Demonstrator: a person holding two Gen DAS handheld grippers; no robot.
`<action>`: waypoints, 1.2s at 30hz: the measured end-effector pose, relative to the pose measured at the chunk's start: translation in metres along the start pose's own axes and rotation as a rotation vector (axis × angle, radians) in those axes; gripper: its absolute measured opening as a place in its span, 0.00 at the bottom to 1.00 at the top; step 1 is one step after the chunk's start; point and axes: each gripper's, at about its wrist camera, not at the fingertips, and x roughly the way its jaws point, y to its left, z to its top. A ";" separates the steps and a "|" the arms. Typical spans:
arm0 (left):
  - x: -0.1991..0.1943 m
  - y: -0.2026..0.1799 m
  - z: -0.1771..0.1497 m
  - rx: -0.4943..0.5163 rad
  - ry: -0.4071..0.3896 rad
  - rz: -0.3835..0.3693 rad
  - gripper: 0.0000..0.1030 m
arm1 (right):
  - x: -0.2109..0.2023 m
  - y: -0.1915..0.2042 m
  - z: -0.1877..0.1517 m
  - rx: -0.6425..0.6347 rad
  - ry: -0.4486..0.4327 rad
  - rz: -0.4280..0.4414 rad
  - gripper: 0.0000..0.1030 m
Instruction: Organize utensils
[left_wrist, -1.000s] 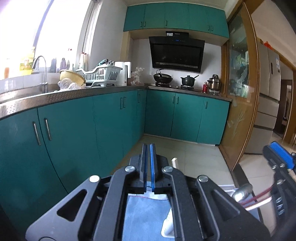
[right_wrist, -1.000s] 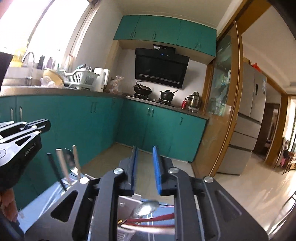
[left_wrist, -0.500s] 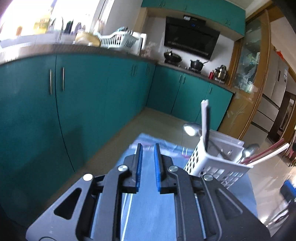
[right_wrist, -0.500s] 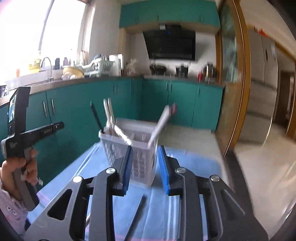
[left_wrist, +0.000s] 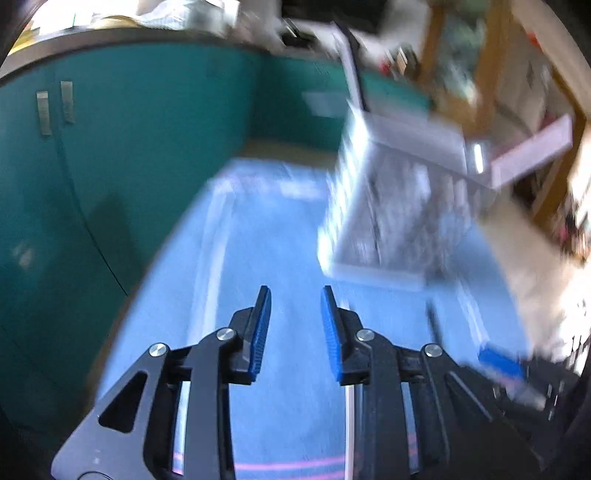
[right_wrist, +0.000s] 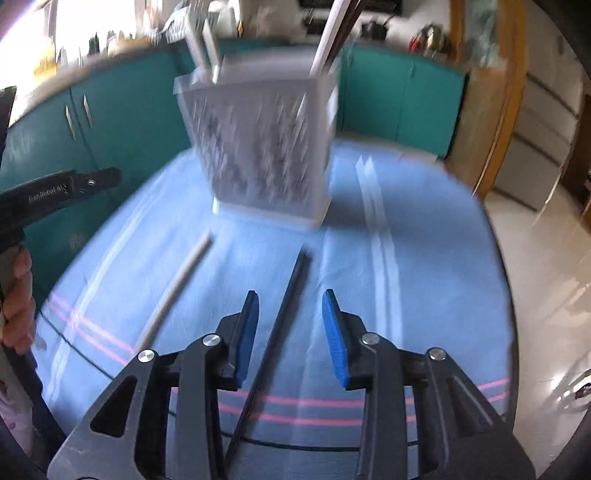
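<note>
The right wrist view is showing what the left wrist view barely catches: a black chopstick (right_wrist: 280, 317) lying on the blue striped cloth (right_wrist: 424, 280), running lengthwise up the picture toward a white slotted utensil basket (right_wrist: 258, 147), and a pale chopstick (right_wrist: 173, 291) lying apart from it to the left, angled toward the same basket. The right gripper (right_wrist: 290, 299) is hanging over the black chopstick with its blue pads on either side of the stick; its jaws are opening and are not pressing on it. The basket is standing upright on the cloth beyond both sticks, with several blurred handles poking out of its top. At the left edge of this view a hand (right_wrist: 16, 299) is holding the black frame of the left gripper. The left wrist view is heavily smeared, yet it is giving the basket (left_wrist: 399, 206) from another side, ahead and to the right of the left gripper (left_wrist: 295, 295), whose jaws are also opening with only bare cloth (left_wrist: 258, 240) between them. A thin pale strip is peeking out under its right finger, too blurred to name, and teal cabinets (left_wrist: 110, 166) are filling the left side.
</note>
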 end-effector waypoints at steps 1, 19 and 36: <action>0.007 -0.006 -0.005 0.024 0.031 -0.015 0.26 | 0.006 0.000 0.000 0.009 0.022 0.002 0.34; 0.030 -0.032 -0.040 0.135 0.172 -0.083 0.06 | -0.004 -0.026 -0.031 0.120 0.096 0.044 0.06; 0.027 -0.023 -0.034 0.163 0.276 -0.021 0.26 | 0.001 -0.014 -0.003 0.035 0.144 0.060 0.21</action>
